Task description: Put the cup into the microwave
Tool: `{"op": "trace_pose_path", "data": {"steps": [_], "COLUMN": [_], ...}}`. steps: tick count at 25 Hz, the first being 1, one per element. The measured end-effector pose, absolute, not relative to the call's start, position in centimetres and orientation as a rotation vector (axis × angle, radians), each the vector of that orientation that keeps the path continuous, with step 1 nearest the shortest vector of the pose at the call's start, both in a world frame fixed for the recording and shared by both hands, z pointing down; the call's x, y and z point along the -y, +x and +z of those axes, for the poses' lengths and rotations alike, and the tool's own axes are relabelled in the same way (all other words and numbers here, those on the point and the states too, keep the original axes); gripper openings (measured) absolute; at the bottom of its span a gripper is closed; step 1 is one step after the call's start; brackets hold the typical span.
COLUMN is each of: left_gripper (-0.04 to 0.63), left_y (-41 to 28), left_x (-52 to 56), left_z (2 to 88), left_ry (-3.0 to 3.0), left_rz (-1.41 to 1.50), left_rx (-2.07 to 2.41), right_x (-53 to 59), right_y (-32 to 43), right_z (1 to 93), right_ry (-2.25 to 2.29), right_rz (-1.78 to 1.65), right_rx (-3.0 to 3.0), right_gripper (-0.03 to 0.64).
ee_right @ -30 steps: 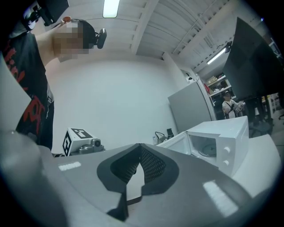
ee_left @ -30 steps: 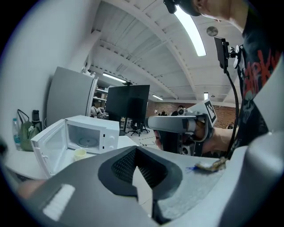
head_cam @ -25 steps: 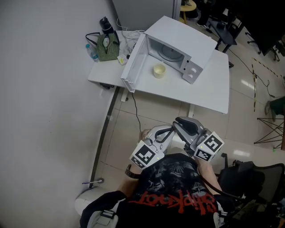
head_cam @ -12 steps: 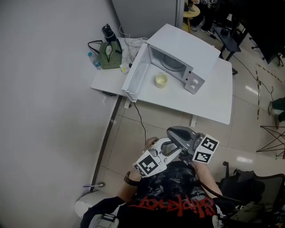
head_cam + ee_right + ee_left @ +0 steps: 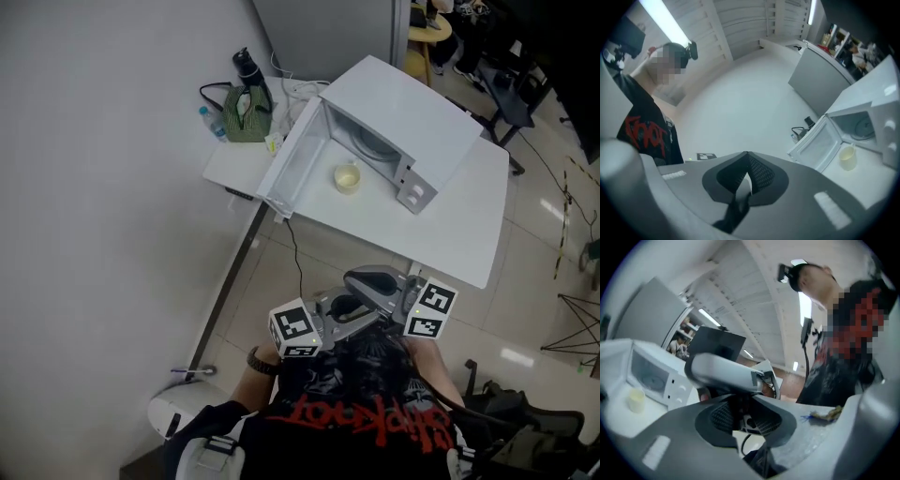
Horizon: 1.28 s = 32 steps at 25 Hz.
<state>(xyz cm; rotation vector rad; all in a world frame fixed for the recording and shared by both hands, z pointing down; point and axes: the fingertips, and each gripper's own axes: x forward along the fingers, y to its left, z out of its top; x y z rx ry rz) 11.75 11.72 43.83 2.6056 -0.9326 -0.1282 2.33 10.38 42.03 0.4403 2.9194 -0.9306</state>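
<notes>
A pale yellow cup [image 5: 347, 177] stands on the white table [image 5: 450, 234], just in front of the open white microwave [image 5: 403, 112]. The microwave door [image 5: 292, 169] is swung wide to the left. Both grippers are held close to the person's chest, well short of the table. My left gripper [image 5: 361, 314] points to the right, its jaws a narrow gap apart with nothing gripped. My right gripper [image 5: 354, 279] crosses just above it, shut and empty. The left gripper view has the cup [image 5: 636, 400] at far left. In the right gripper view the cup [image 5: 847, 158] is at right.
A green bag [image 5: 247, 111], a black bottle [image 5: 247, 66] and a small water bottle [image 5: 214, 122] sit at the table's far left corner with cables. A grey wall runs along the left. A white round base [image 5: 183, 412] stands on the floor. A chair is at bottom right.
Both grippers have turned in front of the chest, and the left one's marker cube has rolled over. The cup and microwave stay in place on the table.
</notes>
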Motion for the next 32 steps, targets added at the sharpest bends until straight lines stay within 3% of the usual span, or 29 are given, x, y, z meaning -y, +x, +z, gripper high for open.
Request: {"op": "trace_pose_path", "data": {"steps": [3, 4, 10, 21, 26, 32], "left_gripper": [0.053, 0.005, 0.005, 0.005, 0.005, 0.003], "left_y": [12.0, 11.6, 9.9, 0.1, -3.4, -4.1], "left_x": [-9.8, -9.2, -7.7, -5.0, -3.6, -2.4], "left_z": [44.2, 44.5, 46.2, 47.1, 45.5, 47.0], "left_ry": [2.521, 2.5, 2.616, 2.721, 2.766, 2.758], "left_rz": [-0.129, -0.131, 0.018, 0.135, -0.012, 0.038], "left_rx": [0.991, 1.0, 1.098, 1.243, 1.284, 1.179], "right_x": [-9.6, -9.3, -7.6, -4.7, -3.3, -1.9], "right_y": [2.1, 1.9, -0.4, -10.9, -14.1, -15.2], "right_z": [41.8, 42.1, 43.3, 43.6, 43.2, 44.6], "right_ry": [0.539, 0.548, 0.617, 0.682, 0.661, 0.545], "right_rz": [-0.923, -0.921, -1.043, -1.114, -1.115, -1.065], "right_rx": [-2.914, -2.93, -2.929, -2.917, -2.901, -3.0], "right_gripper": [0.002, 0.002, 0.0, 0.0, 0.0, 0.0]}}
